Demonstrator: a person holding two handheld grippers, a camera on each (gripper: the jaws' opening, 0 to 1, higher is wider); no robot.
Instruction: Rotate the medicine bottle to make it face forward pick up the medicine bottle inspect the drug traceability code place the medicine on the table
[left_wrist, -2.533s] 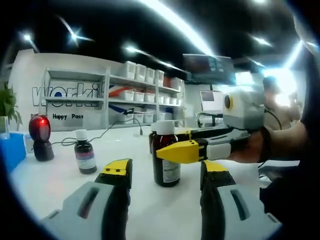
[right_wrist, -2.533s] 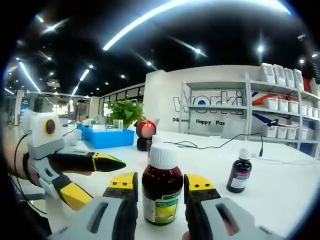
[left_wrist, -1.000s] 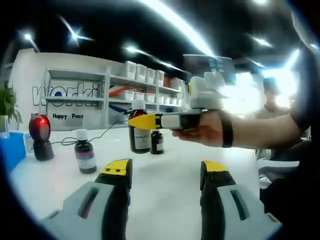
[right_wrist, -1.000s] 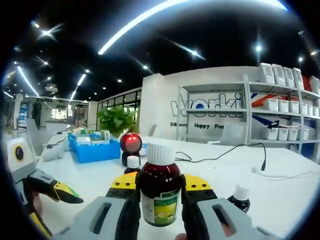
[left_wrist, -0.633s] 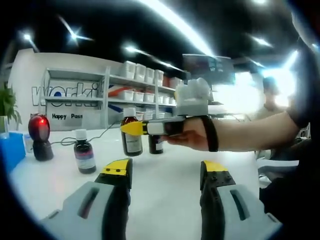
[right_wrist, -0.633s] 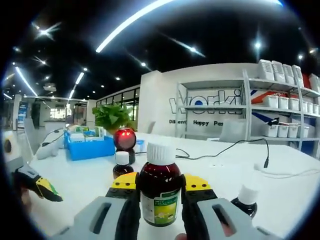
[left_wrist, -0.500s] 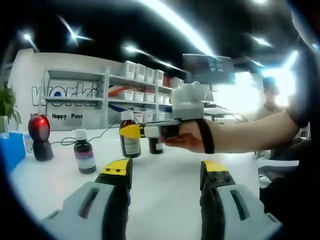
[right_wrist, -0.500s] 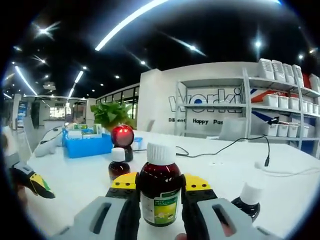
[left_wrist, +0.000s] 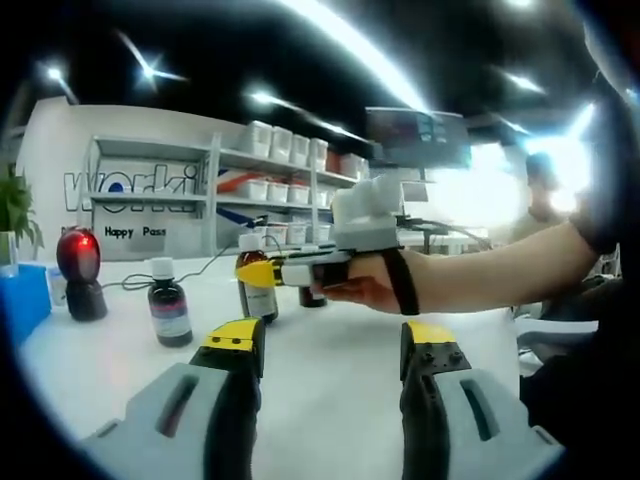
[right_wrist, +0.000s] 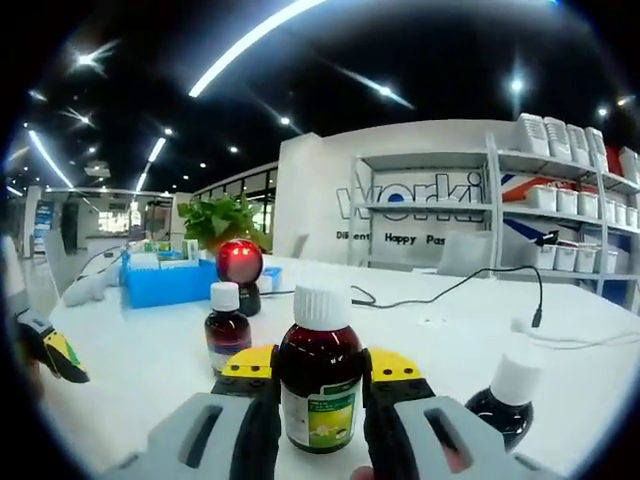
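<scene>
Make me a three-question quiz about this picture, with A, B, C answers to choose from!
1. Where is the big medicine bottle?
A. on a shelf
B. between the right gripper jaws
C. in the blue bin

2. What colour is the scanner light?
A. red
B. green
C. blue

3. How is the left gripper?
A. shut on a bottle
B. open, holding nothing
C. shut on a cable

Answers: 1 B, the jaws press both its sides. 2 A, its round head glows red. 3 B, bare table shows between its jaws.
</scene>
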